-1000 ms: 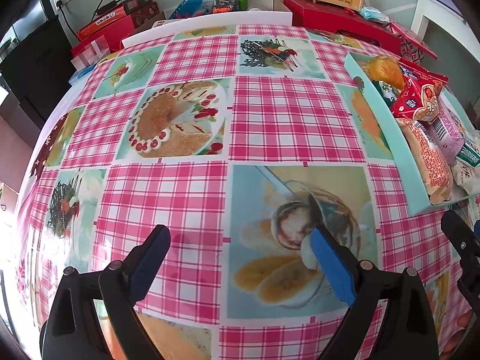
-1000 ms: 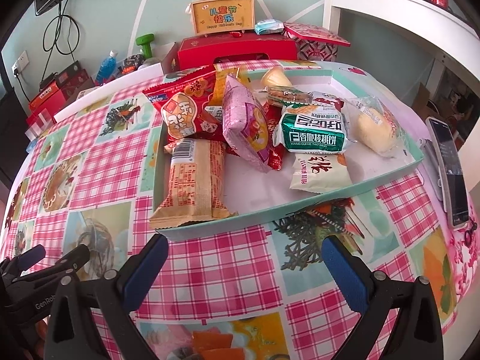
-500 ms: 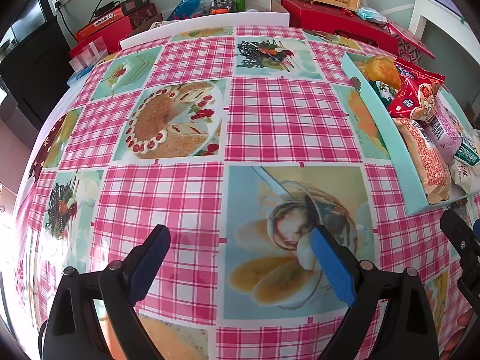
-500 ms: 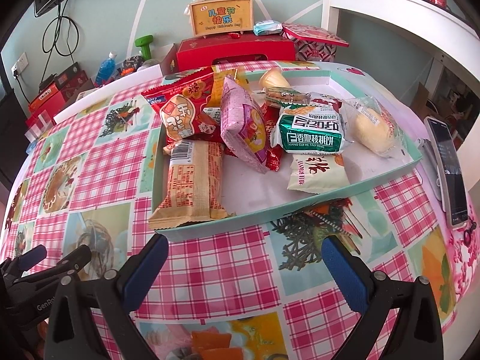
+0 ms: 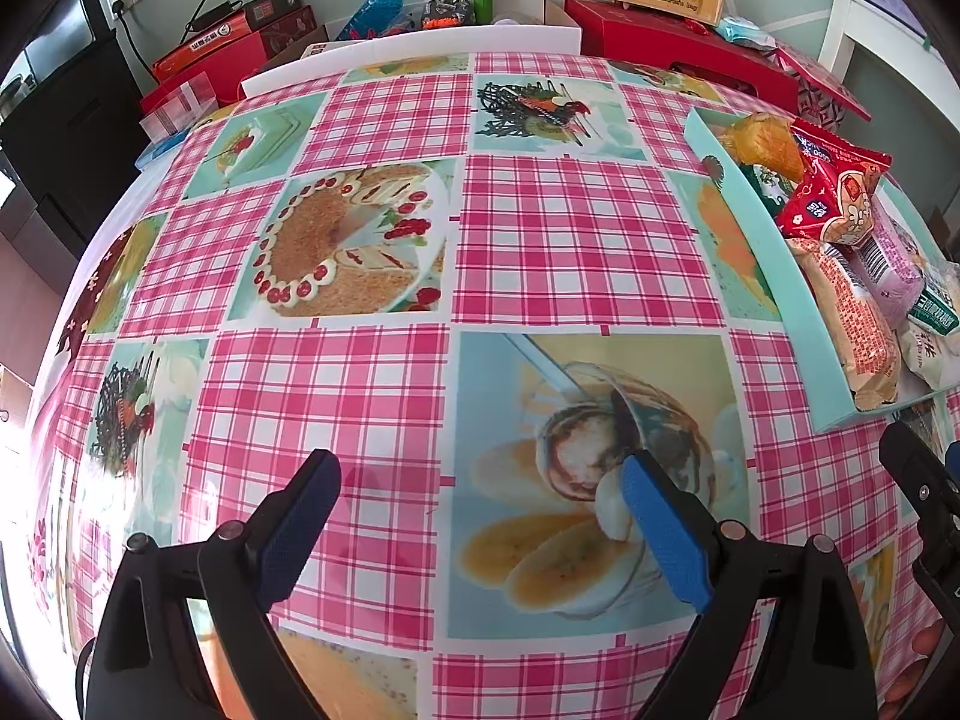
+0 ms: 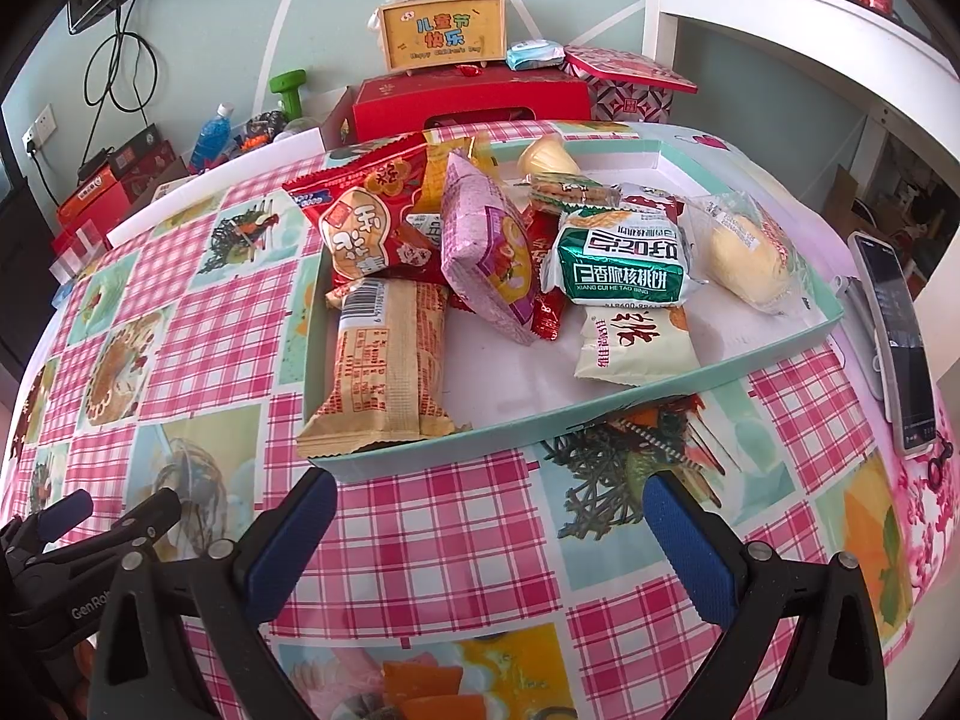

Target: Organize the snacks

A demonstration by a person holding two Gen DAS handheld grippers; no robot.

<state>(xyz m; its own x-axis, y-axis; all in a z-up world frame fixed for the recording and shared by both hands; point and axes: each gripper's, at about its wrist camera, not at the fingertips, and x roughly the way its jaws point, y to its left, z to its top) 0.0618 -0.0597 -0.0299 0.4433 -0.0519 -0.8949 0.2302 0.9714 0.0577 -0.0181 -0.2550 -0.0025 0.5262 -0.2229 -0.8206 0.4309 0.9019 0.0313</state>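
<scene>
Right wrist view, and I'm looking straight down my right gripper [image 6: 489, 525] at the teal tray [image 6: 600, 414] — fingers spread wide, nothing between them, hanging over the checked tabletop [image 6: 420, 552] just short of the tray's near wall. Every snack I can see lies inside that tray: the long tan packet [image 6: 384, 369] flat along the left wall, the pink-purple packet [image 6: 489, 255] leaning across the red bag [image 6: 366, 222], the green-and-white biscuit pack [image 6: 621, 267] propped on the pile, the small white packet [image 6: 630, 345] below it, the clear-wrapped yellow bun [image 6: 747, 258] off to the right. They overlap at all angles, heaped toward the back, so the front of the tray floor shows bare. A phone [image 6: 897, 354] lies on the tabletop outside the tray's right end.

Over on the left wrist view, my left gripper [image 5: 480, 525] is just as released, empty, pointed at bare cloth with the tray's left wall [image 5: 774, 276] off to the side.

My read: snacks gathered in the tray fits either a finished collection or a jumble waiting to be sorted out of it — I can't settle which from here. Both tools hang low and ready, squared to the tray.
</scene>
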